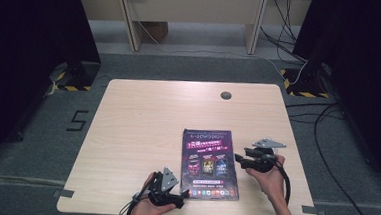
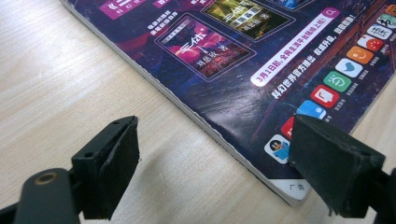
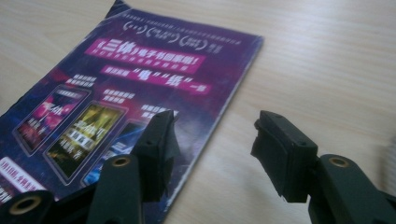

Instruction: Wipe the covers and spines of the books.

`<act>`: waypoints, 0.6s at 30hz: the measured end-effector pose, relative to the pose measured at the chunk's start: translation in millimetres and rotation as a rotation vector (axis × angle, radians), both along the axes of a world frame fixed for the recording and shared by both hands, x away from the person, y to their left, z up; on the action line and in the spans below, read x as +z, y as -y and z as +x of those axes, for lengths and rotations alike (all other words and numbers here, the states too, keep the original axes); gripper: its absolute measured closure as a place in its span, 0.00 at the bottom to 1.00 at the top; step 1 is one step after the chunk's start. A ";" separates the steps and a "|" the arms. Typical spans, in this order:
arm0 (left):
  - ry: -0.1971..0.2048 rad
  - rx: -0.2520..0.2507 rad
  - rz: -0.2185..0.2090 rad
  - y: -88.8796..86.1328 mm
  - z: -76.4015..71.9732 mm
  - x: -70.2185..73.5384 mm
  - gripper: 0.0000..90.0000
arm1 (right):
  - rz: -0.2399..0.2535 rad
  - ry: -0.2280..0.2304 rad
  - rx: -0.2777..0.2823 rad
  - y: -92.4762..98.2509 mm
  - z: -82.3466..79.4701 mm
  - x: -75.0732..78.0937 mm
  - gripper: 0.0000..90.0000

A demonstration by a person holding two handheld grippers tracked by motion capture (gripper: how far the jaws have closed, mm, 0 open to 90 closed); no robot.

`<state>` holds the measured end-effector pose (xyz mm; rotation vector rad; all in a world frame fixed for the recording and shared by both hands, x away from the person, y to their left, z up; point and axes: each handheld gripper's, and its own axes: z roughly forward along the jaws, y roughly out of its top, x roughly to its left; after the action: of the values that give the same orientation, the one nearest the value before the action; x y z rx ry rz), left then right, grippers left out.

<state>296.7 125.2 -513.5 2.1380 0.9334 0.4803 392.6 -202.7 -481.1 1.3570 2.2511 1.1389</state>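
A magazine (image 1: 210, 164) is laid flat, cover up, near the bench's (image 1: 143, 114) front edge. The left gripper (image 2: 215, 158) is placed at its near left corner, jaws wide apart, gripping nothing. The right gripper (image 3: 212, 144) is positioned over its right edge, jaws parted, empty.

The worktop (image 1: 141, 134) is pale wood-grain laminate, smooth with a soft matt sheen. On it lies a magazine (image 1: 210, 164) of paper, its purple cover glossy and faintly scuffed where light catches it, the page edges showing as plain white stock. The left hand-held gripper (image 2: 215, 163) and the right hand-held gripper (image 3: 212, 154) are of matt black plastic with dull, slightly rough pads.
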 end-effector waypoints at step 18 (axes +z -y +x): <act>-0.062 -0.004 -0.066 6.0 18.6 -1.6 0.18 | -0.014 -0.081 0.052 -29.4 4.8 -24.0 0.53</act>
<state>315.3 119.2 -515.1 2.1051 0.9659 0.3786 397.4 -173.3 -505.1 1.3709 2.3594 1.1018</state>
